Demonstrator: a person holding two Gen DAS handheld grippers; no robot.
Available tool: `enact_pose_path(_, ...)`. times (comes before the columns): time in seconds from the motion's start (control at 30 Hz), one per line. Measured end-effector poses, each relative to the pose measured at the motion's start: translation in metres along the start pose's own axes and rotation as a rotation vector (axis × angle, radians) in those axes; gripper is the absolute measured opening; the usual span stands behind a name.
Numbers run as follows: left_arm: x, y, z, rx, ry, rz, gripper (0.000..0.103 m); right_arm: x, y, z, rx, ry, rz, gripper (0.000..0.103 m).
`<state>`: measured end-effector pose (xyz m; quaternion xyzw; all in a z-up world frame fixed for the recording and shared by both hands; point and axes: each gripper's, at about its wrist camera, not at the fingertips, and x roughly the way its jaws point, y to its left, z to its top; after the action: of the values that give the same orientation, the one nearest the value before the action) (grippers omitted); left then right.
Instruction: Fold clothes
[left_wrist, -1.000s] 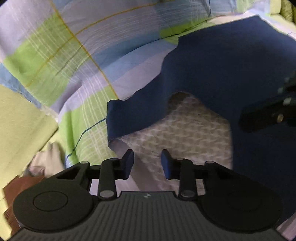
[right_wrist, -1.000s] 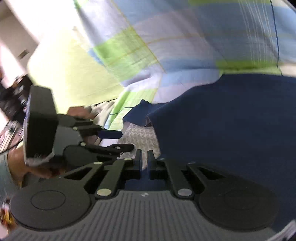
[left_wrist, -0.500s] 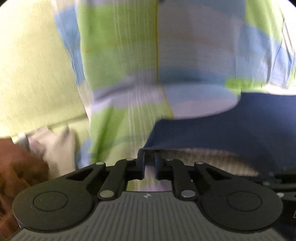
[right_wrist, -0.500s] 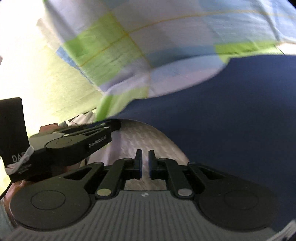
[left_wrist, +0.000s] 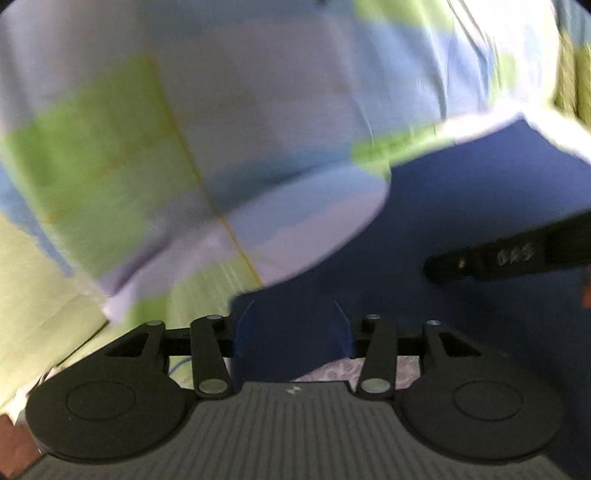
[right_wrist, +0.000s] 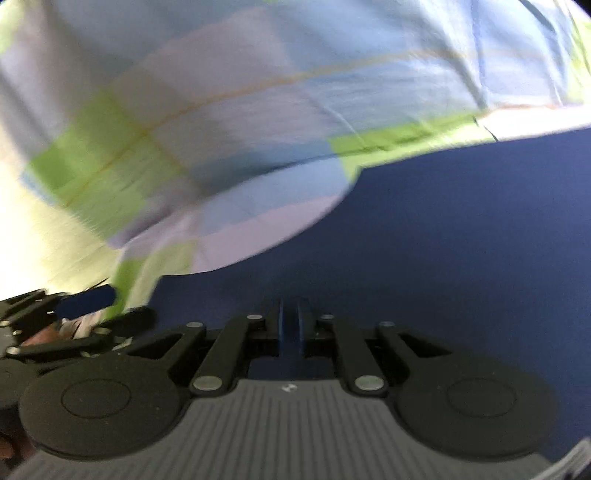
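- Checked bedsheet (left_wrist: 258, 140): pale blue, lilac and lime squares with thin orange lines; fills the upper part of both wrist views and is the surface the work lies on. Motion-blurred, so its creases read poorly.
- Navy garment (right_wrist: 443, 240): lies on the bedsheet in the lower and right part of both views. One rounded edge runs across the sheet. Type (shirt, trousers) cannot be told; no collar, sleeve or hem is identifiable.
- Progress, as a judgement: a fold looks to be under way or just laid, not finished. A strip of white patterned fabric (left_wrist: 354, 369) shows under the navy edge near the left gripper body; whether this is the garment's inner face or another item cannot be told. Number of folds done is not readable. Squaring edges and further folds probably remain.
- Right gripper (right_wrist: 290, 325): fingers pressed together, low against the navy cloth. Whether a layer is pinched between them cannot be told; the tips and cloth are the same dark blue.
- Left gripper (left_wrist: 291, 328): fingers spread wide, nothing between them, navy cloth directly beyond.
- Hidden or cut off: the garment's full outline runs off the frame right and below; both gripper bodies cover the nearest cloth.
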<state>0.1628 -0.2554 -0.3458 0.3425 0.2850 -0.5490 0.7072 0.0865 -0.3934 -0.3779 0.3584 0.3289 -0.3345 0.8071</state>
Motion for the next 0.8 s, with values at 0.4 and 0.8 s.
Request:
enact_pose_path(0.4, -0.041, 0.025, 0.005, -0.134, 0.031, 0.237, 0.048, -0.038, 0.034, -0.021, -0.136, -0.001, 0.291, 0.009)
enact_pose_path(0.8, -0.079, -0.270, 0.022, -0.153, 0.069, 0.020, 0.052, -0.215, -0.259, -0.029, -0.212, 0.004, -0.183, 0.014)
